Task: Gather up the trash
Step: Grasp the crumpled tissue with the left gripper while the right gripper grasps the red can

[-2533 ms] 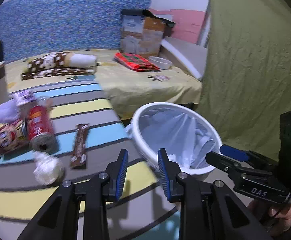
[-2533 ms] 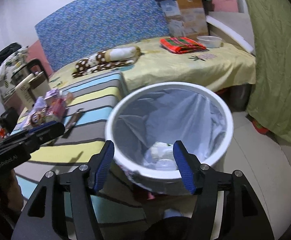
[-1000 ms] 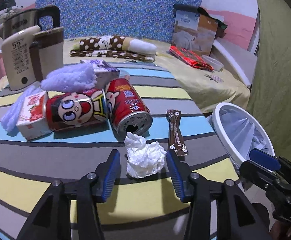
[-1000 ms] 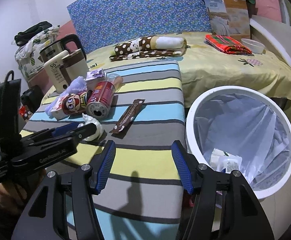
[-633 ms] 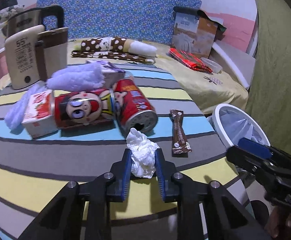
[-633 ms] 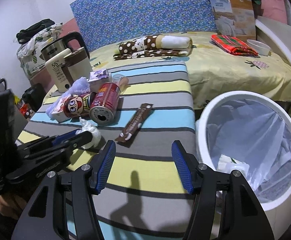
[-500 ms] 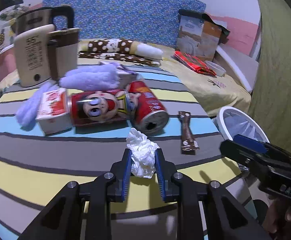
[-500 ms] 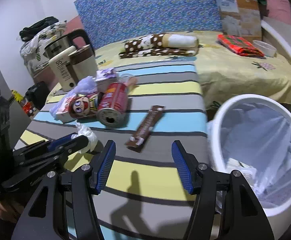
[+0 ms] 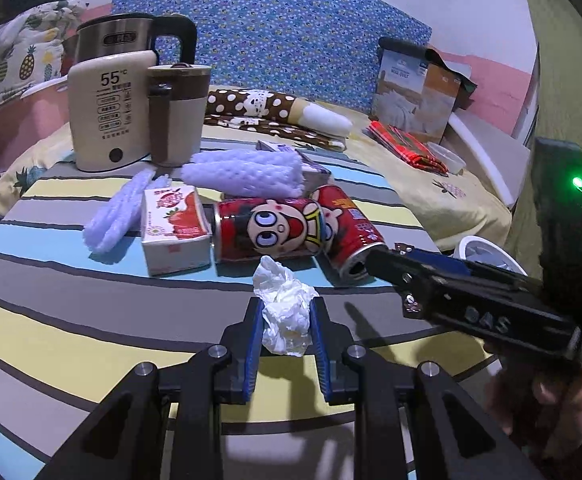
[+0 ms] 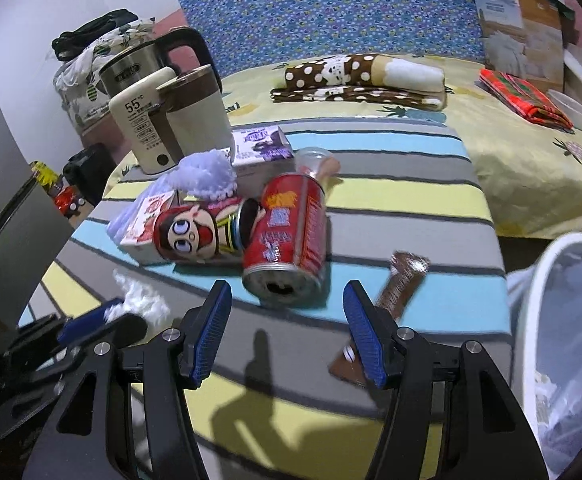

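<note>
My left gripper [image 9: 285, 320] is shut on a crumpled white tissue [image 9: 285, 308], held just above the striped tablecloth [image 9: 71, 320]. In the right wrist view the tissue [image 10: 139, 296] shows at the lower left. My right gripper [image 10: 287, 296] stands open with nothing between its pads, and the mouth of a lying red can [image 10: 287, 236] is just ahead of it. A brown snack wrapper [image 10: 399, 284] lies beside its right finger. A white bin [image 10: 551, 264] with a liner stands off the table's right edge.
A cartoon can [image 9: 267, 228], a strawberry carton [image 9: 173, 228], a purple carton [image 10: 259, 152] and white foam nets [image 9: 243, 174] are piled mid-table. A kettle and mug [image 9: 111, 120] stand behind them. Beyond lies a bed [image 10: 531, 168] with folded cloths.
My left gripper closed on the tissue and lifted it slightly off the cloth. The right gripper, still open, swung left from the bin to face the red can.
</note>
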Demonstrator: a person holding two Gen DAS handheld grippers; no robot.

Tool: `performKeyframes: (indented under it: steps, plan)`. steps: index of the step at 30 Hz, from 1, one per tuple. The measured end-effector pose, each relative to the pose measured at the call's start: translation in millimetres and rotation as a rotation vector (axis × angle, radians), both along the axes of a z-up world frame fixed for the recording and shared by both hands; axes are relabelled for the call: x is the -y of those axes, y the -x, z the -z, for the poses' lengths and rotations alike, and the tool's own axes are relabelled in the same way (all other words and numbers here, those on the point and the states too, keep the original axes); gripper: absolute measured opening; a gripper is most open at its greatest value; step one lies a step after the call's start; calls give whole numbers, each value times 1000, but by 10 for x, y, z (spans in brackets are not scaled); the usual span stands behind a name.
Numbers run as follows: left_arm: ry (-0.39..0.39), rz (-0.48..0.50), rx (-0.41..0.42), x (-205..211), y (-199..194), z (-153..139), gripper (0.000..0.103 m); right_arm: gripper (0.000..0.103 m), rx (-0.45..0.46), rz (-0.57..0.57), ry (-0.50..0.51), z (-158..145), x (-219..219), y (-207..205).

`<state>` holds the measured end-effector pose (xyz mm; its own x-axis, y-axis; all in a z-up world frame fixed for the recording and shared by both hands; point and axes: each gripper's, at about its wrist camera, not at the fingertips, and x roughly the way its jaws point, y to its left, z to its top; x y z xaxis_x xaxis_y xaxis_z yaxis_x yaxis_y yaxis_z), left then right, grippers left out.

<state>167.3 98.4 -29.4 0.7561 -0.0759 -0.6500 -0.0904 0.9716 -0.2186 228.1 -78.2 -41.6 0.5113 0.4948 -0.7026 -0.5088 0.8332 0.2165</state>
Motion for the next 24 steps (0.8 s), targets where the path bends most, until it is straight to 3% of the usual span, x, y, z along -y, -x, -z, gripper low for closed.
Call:
performKeyframes:
  steps: [14,17,24]
  plan:
    - [21,0,-3,-148,-30,87,24,63,-44,16,25,149,-132,-214]
    - [21,3,-7,-140,-30,98,24,56,-48,15,4,134,-109,-209]
    - [14,6,-18,-100,-11,94,24,55,-22,20,-23,42,-41,-116]
